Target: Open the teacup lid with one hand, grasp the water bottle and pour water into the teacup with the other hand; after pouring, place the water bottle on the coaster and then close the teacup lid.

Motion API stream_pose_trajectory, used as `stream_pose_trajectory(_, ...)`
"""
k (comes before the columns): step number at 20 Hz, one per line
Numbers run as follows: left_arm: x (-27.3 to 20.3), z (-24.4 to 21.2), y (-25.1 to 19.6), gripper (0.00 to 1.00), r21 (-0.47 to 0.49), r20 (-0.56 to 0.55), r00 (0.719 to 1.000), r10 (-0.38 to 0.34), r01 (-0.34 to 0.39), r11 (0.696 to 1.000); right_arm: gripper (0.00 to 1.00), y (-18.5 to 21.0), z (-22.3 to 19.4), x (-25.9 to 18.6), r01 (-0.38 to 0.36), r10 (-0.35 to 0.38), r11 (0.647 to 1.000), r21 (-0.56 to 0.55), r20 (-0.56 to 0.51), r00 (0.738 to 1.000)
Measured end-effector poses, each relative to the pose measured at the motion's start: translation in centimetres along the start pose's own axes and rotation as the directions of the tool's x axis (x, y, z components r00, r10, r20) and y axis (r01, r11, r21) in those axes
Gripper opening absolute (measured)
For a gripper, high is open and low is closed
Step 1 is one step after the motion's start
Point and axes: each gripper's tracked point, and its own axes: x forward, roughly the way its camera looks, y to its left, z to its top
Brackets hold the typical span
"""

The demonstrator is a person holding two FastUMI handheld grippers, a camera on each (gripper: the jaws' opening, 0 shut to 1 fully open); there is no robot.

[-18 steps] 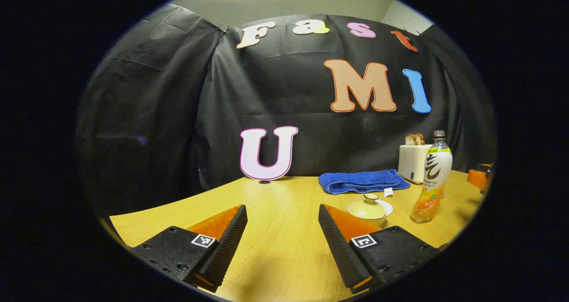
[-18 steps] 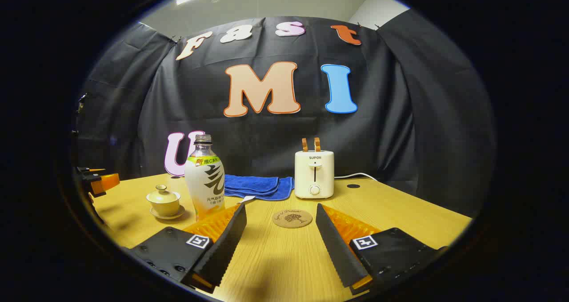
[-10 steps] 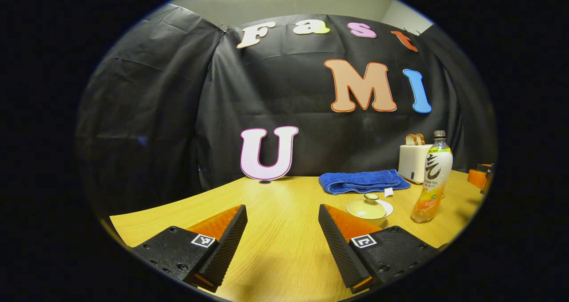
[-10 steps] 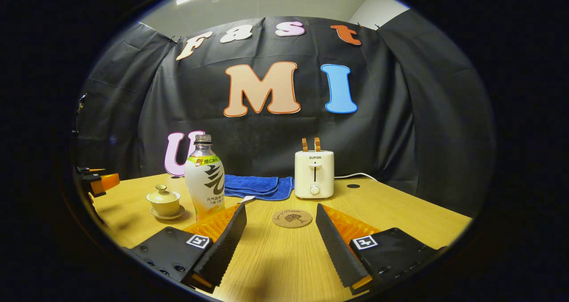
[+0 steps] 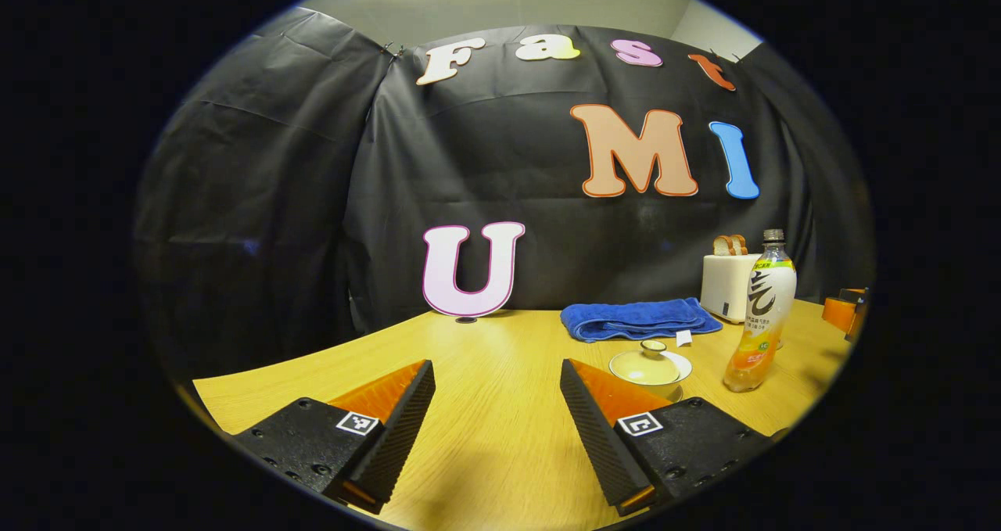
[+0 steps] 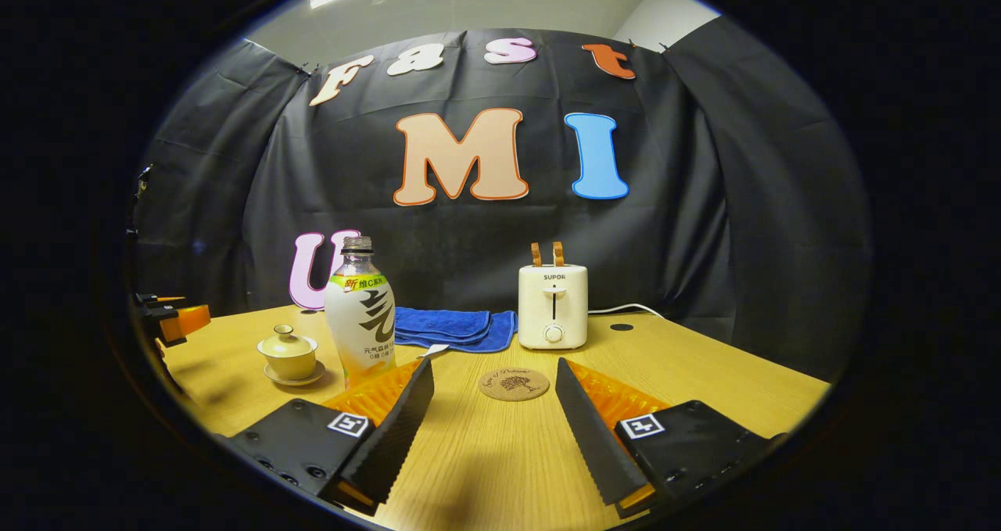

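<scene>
A pale yellow teacup (image 6: 288, 355) with its knobbed lid (image 5: 647, 363) on stands on a saucer on the wooden table. To its right stands an upright drink bottle (image 6: 360, 312), uncapped, also seen as the bottle (image 5: 761, 312) in the left gripper view. A round cork coaster (image 6: 514, 383) lies ahead of my right gripper (image 6: 494, 374), which is open and holds nothing. My left gripper (image 5: 497, 374) is open too, with the teacup just right of its right finger. The left gripper (image 6: 168, 320) shows at the far left of the right gripper view.
A folded blue towel (image 6: 453, 328) lies behind the bottle. A white toaster (image 6: 553, 306) with bread slices stands behind the coaster, its cable running right. The wooden table (image 5: 500, 437) stretches ahead of both grippers, with the black cloth wall behind.
</scene>
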Motion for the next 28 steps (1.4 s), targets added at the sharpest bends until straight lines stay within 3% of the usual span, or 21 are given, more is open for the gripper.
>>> stream_pose_trajectory(6,0.0,0.0,-0.4,0.94,-0.002,0.001,1.000,-0.018,0.018,1.000,0.95,0.0,0.0,0.0,0.000,0.000,1.000,0.000,0.000,1.000)
stream_pose_trajectory(7,0.1,-0.1,-0.5,0.94,-0.002,0.001,1.000,-0.024,0.024,1.000,0.99,0.0,0.0,0.1,0.000,0.000,1.000,0.000,0.000,1.000)
stream_pose_trajectory(9,0.1,-0.1,-0.9,0.94,-0.002,0.001,0.999,-0.041,0.041,0.999,0.95,0.0,0.0,0.1,0.000,0.000,1.000,0.000,0.000,1.000)
stream_pose_trajectory(10,0.2,0.0,-1.1,0.94,-0.003,0.001,0.999,-0.049,0.049,0.999,1.00,0.0,0.0,0.1,-0.001,0.001,1.000,0.000,0.000,1.000)
stream_pose_trajectory(14,0.4,0.0,-2.0,0.94,-0.005,0.002,0.997,-0.082,0.082,0.997,0.97,0.0,0.0,0.0,-0.001,0.001,1.000,0.000,0.000,1.000)
stream_pose_trajectory(23,1.7,0.0,-7.5,0.94,-0.011,0.007,0.957,-0.289,0.289,0.957,0.95,0.0,0.0,0.0,-0.001,0.001,1.000,0.000,0.000,1.000)
stream_pose_trajectory(28,2.5,0.0,-11.0,0.94,-0.012,0.011,0.909,-0.416,0.417,0.909,0.95,0.0,0.0,0.1,-0.001,0.001,1.000,0.000,0.000,1.000)
